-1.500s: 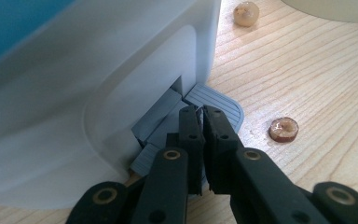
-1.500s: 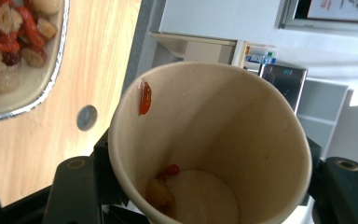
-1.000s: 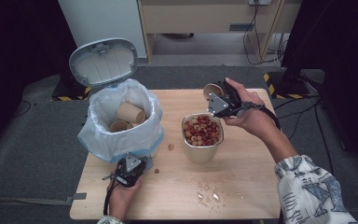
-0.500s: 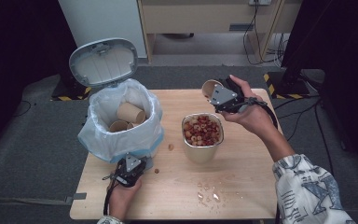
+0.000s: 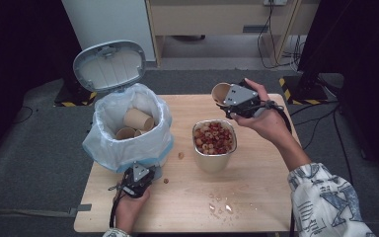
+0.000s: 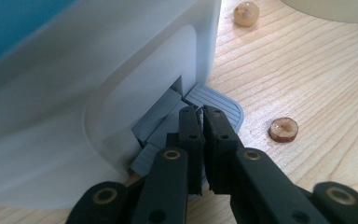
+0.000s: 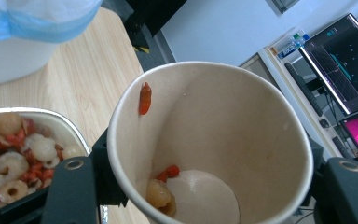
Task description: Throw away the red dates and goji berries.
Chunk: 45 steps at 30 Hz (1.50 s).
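A white pedal bin (image 5: 128,148) lined with a bag stands at the table's left, lid (image 5: 109,65) up, with paper cups inside. My left gripper (image 5: 144,172) is shut, its tips (image 6: 200,112) resting on the bin's grey pedal (image 6: 221,100). My right gripper (image 5: 231,101) is shut on a paper cup (image 5: 220,92), held tilted just behind a metal container (image 5: 212,162) full of red and pale food pieces. In the right gripper view the cup (image 7: 223,121) holds a few pieces (image 7: 161,193) at its bottom and one red bit stuck near the rim.
Loose food pieces lie on the wood by the pedal (image 6: 283,129) and between bin and container (image 5: 181,155). Crumbs (image 5: 219,206) are scattered near the table's front edge. Cables and dark stands sit on the floor behind the table.
The right hand has turned slightly with the cup, so the gripper's grey top plate faces up. The left gripper has stayed on the pedal.
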Each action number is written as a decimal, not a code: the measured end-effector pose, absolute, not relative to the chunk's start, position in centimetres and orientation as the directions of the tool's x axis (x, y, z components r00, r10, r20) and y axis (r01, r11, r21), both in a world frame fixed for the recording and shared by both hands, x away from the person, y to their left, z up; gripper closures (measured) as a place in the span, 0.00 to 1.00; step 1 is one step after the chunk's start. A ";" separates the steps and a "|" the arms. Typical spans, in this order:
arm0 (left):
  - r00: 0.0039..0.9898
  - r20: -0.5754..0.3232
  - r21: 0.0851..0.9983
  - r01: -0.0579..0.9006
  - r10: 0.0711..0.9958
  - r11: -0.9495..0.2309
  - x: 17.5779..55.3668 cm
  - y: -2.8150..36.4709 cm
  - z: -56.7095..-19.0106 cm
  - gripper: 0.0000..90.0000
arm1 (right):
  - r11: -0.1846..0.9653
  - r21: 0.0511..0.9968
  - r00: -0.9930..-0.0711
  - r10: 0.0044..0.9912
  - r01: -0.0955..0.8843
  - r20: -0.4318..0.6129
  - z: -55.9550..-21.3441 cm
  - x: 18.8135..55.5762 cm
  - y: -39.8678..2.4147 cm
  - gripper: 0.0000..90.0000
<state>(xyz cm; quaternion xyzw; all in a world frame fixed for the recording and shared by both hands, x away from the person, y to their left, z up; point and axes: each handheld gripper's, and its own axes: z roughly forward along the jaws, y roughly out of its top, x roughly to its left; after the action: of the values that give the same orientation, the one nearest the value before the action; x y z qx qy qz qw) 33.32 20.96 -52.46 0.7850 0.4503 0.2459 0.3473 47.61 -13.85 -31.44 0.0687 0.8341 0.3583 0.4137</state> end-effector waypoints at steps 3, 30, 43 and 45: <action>0.472 0.070 0.769 0.535 0.879 -0.349 33.3 20.9 -52.5 0.94 | 0.702 0.691 -0.665 0.436 -0.170 -0.606 -31.3 47.7 -13.9 0.38; 0.474 0.071 0.767 0.536 0.878 -0.352 33.3 21.0 -52.5 0.94 | 0.558 0.823 -0.749 0.502 -0.102 -0.433 -30.4 48.0 -13.0 0.37; 0.474 0.069 0.768 0.537 0.878 -0.350 33.3 21.0 -52.5 0.94 | 0.476 0.880 -0.791 0.537 -0.002 -0.292 -29.7 48.4 -15.5 0.37; 0.474 0.069 0.768 0.537 0.878 -0.350 33.3 21.0 -52.5 0.94 | 0.471 0.882 -0.793 0.539 0.003 -0.284 -29.7 48.5 -15.8 0.37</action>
<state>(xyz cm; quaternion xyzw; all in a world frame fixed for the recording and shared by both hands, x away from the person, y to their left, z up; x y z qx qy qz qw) 33.33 20.97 -52.47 0.7843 0.4509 0.2444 0.3489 48.45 -15.79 -29.70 0.1669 0.8122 0.4866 0.2751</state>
